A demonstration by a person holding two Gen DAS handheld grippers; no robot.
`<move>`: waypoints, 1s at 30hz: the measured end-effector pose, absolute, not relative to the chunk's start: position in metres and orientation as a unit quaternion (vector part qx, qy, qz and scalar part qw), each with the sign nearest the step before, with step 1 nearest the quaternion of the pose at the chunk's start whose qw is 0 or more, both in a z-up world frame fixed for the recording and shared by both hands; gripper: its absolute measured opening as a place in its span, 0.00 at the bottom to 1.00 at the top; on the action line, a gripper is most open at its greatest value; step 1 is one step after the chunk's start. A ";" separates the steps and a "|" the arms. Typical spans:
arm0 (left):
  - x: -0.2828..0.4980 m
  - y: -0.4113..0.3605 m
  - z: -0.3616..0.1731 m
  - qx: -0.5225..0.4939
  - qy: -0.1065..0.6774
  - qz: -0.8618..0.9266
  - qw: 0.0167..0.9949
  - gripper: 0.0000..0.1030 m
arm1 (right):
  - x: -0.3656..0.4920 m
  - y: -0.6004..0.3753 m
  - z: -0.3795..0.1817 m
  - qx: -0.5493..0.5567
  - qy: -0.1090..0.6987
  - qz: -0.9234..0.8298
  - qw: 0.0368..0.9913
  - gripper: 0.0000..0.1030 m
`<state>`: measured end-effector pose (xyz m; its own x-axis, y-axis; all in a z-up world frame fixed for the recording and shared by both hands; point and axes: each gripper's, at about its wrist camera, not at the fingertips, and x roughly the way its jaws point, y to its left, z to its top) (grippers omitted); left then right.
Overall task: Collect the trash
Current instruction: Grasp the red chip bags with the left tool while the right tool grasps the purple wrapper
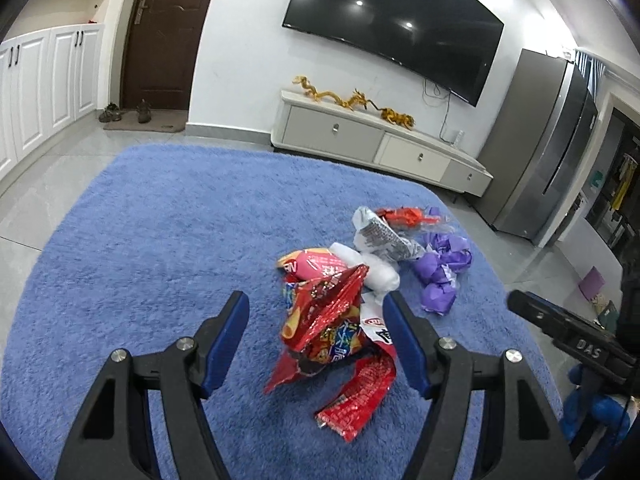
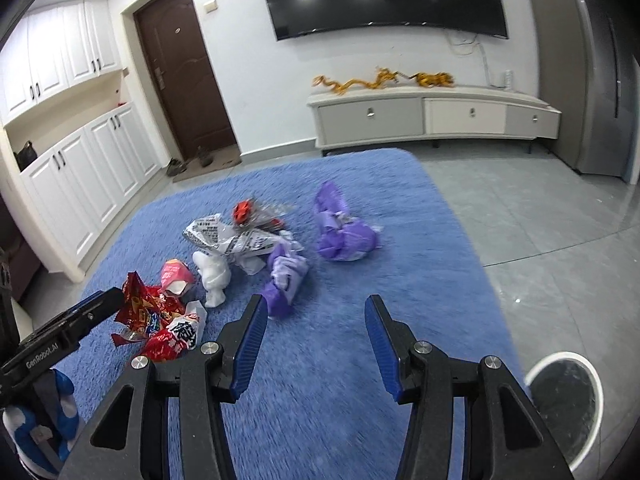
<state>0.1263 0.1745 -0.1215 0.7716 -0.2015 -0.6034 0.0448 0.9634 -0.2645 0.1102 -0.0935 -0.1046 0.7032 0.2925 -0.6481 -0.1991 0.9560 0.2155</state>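
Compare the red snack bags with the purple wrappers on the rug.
The red snack bags are shiny and printed; the purple wrappers are plain and matte. The red snack bags lie between the left gripper's jaws; the purple wrappers lie farther right. Both are crumpled and rest on the blue rug.

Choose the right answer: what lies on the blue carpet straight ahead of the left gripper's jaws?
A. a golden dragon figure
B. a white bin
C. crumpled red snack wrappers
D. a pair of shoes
C: the left wrist view shows the crumpled red snack wrappers on the blue carpet, in line with the open left gripper.
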 end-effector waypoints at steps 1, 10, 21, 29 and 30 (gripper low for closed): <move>0.129 0.175 -0.122 -0.119 0.333 -0.068 0.933 0.66 | 0.115 -0.090 -0.108 0.064 0.364 0.139 0.919 0.47; 0.150 0.179 -0.145 -0.142 0.361 -0.079 0.918 0.61 | 0.146 -0.066 -0.128 0.062 0.384 0.167 0.906 0.48; 0.154 0.188 -0.156 -0.174 0.369 -0.108 0.906 0.38 | 0.164 -0.064 -0.141 0.075 0.402 0.171 0.896 0.40; 0.148 0.185 -0.151 -0.174 0.363 -0.111 0.909 0.19 | 0.156 -0.067 -0.137 0.073 0.400 0.174 0.897 0.22; 0.145 0.186 -0.150 -0.178 0.360 -0.108 0.909 0.19 | 0.154 -0.068 -0.136 0.073 0.399 0.174 0.897 0.21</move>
